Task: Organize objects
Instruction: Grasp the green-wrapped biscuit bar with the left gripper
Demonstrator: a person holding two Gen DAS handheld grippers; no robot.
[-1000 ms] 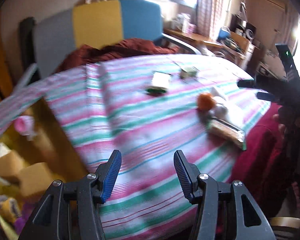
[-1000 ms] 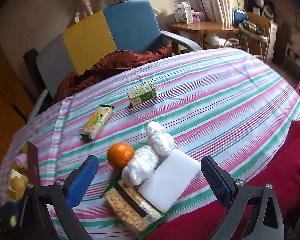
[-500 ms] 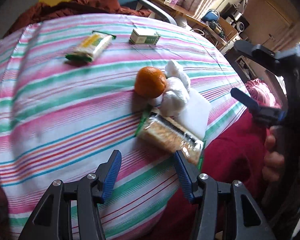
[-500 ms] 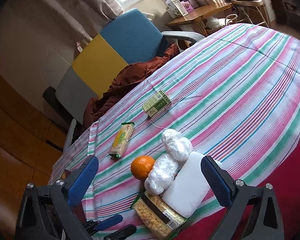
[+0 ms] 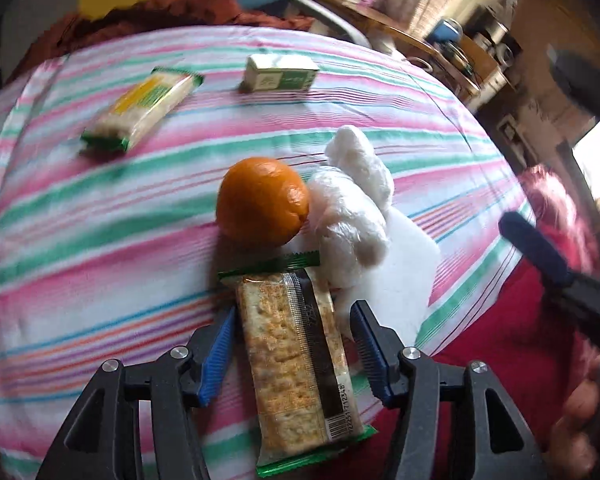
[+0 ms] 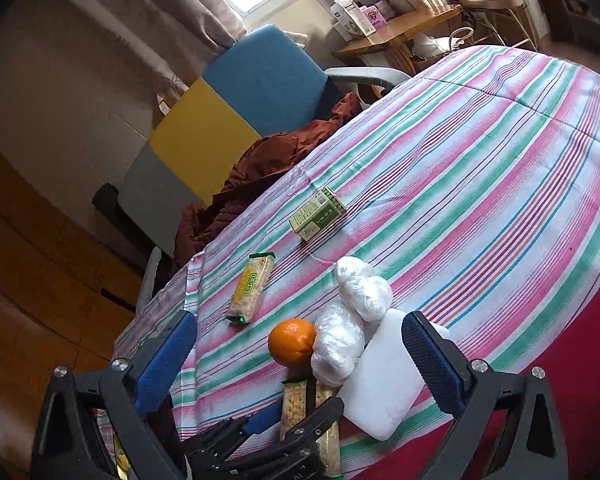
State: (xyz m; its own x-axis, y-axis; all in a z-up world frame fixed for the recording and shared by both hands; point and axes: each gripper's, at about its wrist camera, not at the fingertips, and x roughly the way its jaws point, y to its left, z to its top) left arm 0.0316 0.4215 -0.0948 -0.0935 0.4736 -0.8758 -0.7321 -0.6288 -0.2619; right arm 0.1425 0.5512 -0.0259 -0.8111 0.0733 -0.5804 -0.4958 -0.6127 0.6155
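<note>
At near table edge, left gripper (image 5: 292,350) straddles cracker pack (image 5: 296,356), jaws apart, not gripping.
Right gripper (image 6: 300,360) wide open, empty; orange (image 5: 262,206) just beyond pack.

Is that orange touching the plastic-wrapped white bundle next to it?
Touching. In the left wrist view the orange presses against the wrapped bundle with no striped cloth visible between them; the right wrist view shows the same contact.

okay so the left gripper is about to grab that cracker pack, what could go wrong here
The cracker pack sits between the open left gripper fingers, but its far end lies by the orange and the plastic-wrapped bundle; pulling it away may roll the orange. A hard squeeze could crush the crackers. The pack's near end overhangs the striped cloth edge, so a slip might drop it.
</note>
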